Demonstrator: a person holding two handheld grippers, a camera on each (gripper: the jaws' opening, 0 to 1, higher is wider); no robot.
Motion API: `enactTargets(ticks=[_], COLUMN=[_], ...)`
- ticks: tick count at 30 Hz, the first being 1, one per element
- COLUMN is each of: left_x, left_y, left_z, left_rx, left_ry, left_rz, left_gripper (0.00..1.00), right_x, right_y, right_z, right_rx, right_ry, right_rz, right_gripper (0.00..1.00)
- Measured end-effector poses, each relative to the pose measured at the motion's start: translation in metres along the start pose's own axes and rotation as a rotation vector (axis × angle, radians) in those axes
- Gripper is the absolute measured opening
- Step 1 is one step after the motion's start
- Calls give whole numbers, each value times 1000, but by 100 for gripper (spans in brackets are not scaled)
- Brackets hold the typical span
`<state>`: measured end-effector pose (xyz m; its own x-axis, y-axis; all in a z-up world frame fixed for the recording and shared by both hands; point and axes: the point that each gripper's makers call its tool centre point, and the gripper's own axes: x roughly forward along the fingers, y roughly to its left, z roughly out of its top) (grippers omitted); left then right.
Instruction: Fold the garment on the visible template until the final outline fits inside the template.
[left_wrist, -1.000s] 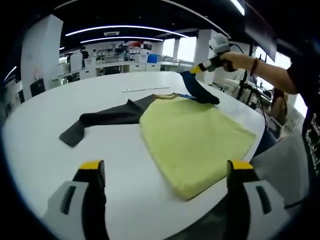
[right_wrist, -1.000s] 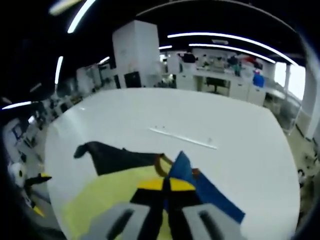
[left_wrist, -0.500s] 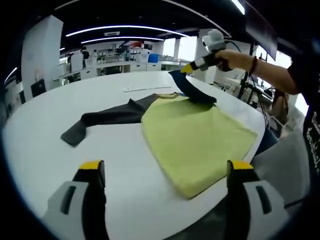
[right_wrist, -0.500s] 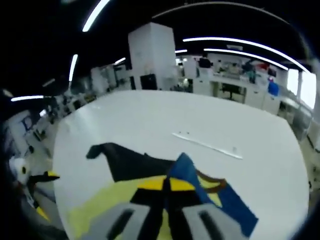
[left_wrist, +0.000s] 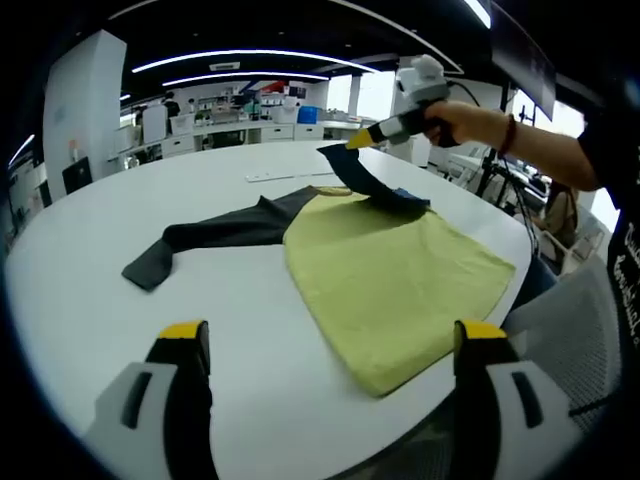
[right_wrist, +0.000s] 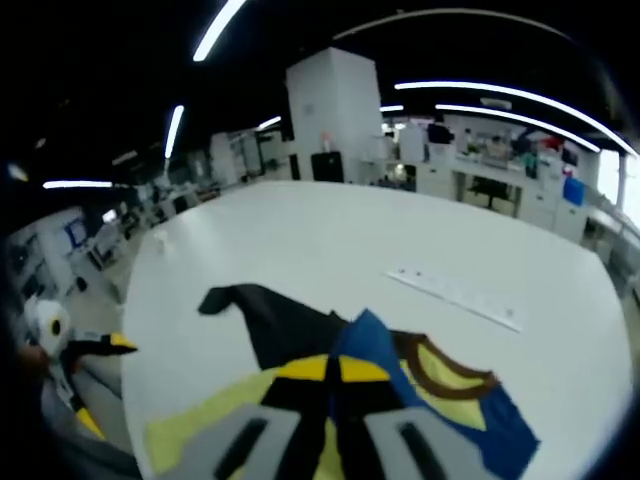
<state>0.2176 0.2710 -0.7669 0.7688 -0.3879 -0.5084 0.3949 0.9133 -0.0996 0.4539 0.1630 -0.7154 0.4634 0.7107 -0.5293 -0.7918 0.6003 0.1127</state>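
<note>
The garment (left_wrist: 390, 270) lies on the white worktop (left_wrist: 90, 300), body flat, dark sleeve (left_wrist: 200, 240) outstretched at 9 o'clock. The right tool (right_wrist: 335, 372) pinches the blue sleeve (right_wrist: 375, 345) aloft; the left tool (left_wrist: 330, 345) hangs wide. Folding looks barely begun.

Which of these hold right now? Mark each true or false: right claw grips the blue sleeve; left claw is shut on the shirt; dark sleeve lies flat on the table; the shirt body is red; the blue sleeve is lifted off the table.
1. The right claw is shut on the blue sleeve. True.
2. The left claw is shut on the shirt. False: its jaws stand wide apart, holding nothing.
3. The dark sleeve lies flat on the table. True.
4. The shirt body is red. False: it is yellow-green.
5. The blue sleeve's end is lifted above the table. True.
</note>
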Motion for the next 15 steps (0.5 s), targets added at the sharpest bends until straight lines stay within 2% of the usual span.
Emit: enactTargets(ticks=[6,12,15], left_x=[1,2,2], left_y=[2,3,3], left_z=[-2,-3,-3], left_rx=[5,2,2], left_ry=[7,8,9], left_rz=[-3,0,1], left_gripper=[99,99,99], right_x=[14,27,33], right_y=[14,31,38], right_z=[-14,-29,-31], right_rx=[-76,-96,-116], right_ry=[34,62,61], right_rz=[28,53,66], right_gripper=[0,0,0])
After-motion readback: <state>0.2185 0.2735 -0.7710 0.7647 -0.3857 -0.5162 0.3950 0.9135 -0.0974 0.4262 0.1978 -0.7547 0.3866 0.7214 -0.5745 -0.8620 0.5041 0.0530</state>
